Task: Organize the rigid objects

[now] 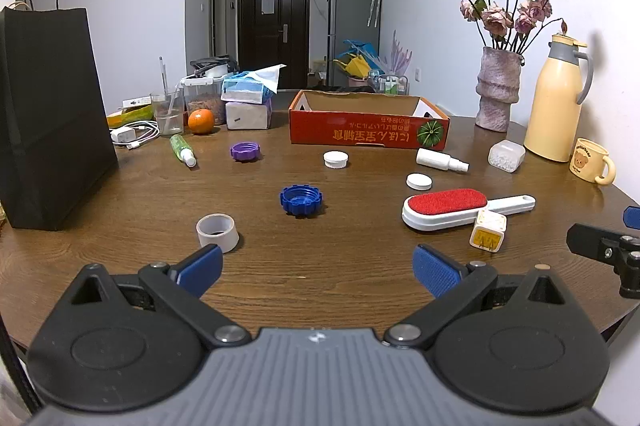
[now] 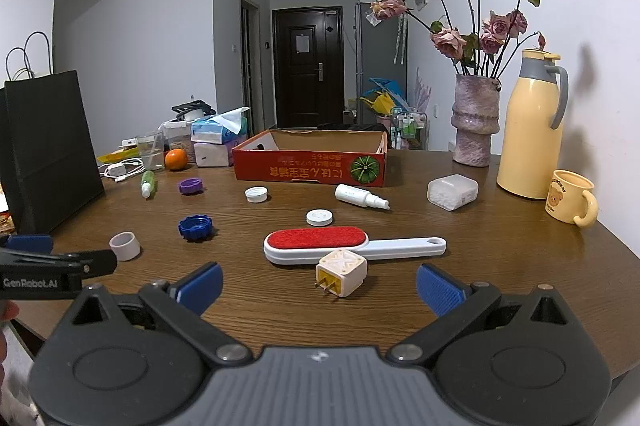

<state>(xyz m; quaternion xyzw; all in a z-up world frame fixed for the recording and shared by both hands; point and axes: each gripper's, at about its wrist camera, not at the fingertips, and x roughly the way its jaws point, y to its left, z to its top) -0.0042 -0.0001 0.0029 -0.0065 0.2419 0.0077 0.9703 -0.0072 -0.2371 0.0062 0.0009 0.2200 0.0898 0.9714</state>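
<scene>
A red cardboard box (image 1: 368,132) (image 2: 310,168) stands open at the back of the round wooden table. Loose on the table lie a blue cap (image 1: 301,200) (image 2: 196,227), a purple cap (image 1: 245,151) (image 2: 191,186), a grey tape ring (image 1: 217,231) (image 2: 125,245), two white lids (image 1: 335,159) (image 2: 319,217), a white spray bottle (image 1: 440,159) (image 2: 360,196), a red lint brush (image 1: 460,208) (image 2: 340,246) and a cream plug adapter (image 1: 489,230) (image 2: 341,273). My left gripper (image 1: 318,272) is open and empty near the front edge. My right gripper (image 2: 320,286) is open, the adapter just ahead between its fingers.
A black paper bag (image 1: 48,114) stands at the left. A vase of dried roses (image 1: 498,86), a yellow thermos (image 1: 558,98), a bear mug (image 1: 592,160) and a clear box of beads (image 1: 506,155) stand at the right. An orange (image 1: 201,121), tissues, a glass and a charger cable crowd the back left.
</scene>
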